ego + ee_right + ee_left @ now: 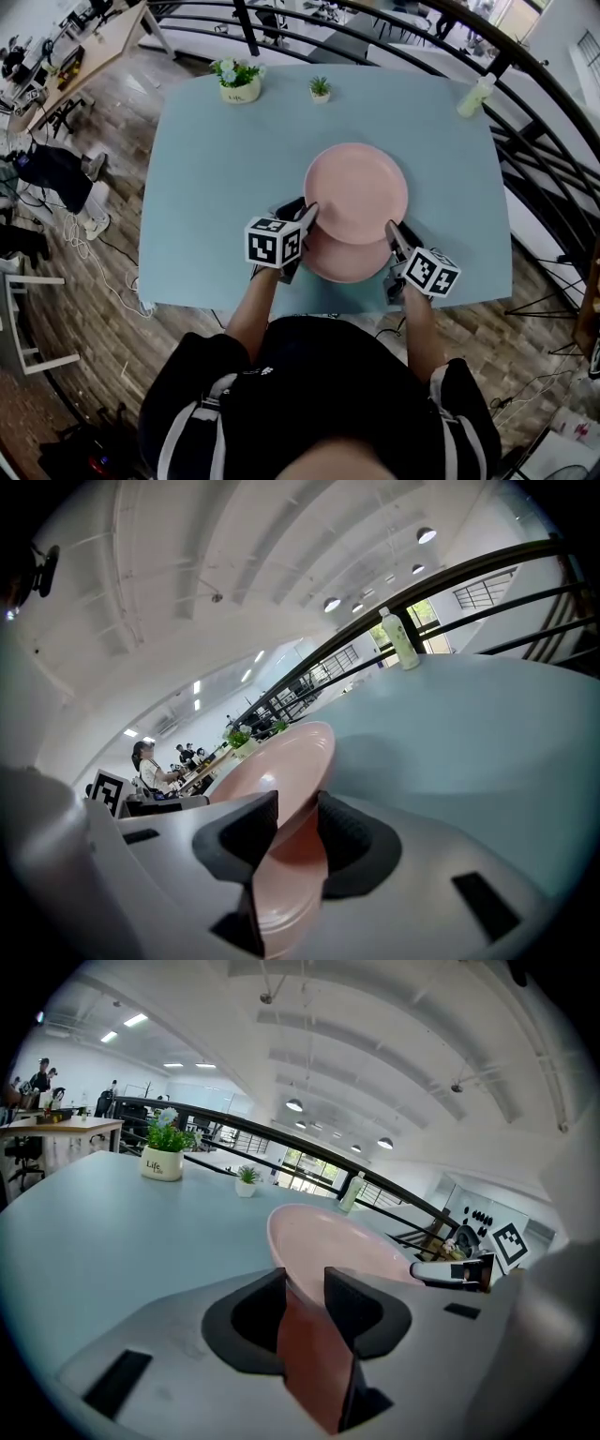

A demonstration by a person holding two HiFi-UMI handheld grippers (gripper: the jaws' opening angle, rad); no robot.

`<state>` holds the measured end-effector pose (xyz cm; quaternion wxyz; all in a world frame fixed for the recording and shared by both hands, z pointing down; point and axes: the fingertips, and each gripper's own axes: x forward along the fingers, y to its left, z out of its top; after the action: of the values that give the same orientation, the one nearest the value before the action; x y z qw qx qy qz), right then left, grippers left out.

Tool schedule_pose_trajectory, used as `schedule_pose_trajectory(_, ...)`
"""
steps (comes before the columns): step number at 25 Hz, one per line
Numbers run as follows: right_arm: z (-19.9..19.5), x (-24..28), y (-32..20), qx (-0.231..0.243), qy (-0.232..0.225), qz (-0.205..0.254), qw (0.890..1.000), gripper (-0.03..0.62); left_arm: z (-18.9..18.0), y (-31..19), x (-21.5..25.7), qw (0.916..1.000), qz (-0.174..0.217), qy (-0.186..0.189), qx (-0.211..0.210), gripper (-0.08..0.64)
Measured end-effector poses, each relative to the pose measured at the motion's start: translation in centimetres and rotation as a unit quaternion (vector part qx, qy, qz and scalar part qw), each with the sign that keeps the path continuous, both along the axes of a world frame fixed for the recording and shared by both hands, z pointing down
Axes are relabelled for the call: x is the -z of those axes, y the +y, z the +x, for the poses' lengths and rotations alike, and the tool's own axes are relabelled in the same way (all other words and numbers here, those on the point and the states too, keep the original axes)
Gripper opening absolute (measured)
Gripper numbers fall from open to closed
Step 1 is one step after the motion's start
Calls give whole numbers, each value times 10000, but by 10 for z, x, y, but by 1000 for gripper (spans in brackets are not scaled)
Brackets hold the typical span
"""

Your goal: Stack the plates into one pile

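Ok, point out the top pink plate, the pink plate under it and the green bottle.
top round pink plate [356, 192]: head view, centre.
lower round pink plate [342, 266]: head view, near rim.
pale green plastic bottle [476, 96]: head view, body.

The upper plate [356, 192] covers most of the lower plate [342, 265], leaving only its near crescent visible. The label on the bottle [475, 97] is too small to read. The person [319, 394] is cut off at the head view's bottom edge.
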<state>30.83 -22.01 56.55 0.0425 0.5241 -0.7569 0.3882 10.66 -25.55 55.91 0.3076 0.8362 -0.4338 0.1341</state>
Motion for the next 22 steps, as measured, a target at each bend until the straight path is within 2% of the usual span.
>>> schedule_pose_trajectory(22, -18, -4, 51, 333, 97, -16, 9994, 133, -18, 67, -16, 9997, -232, -94, -11, 126)
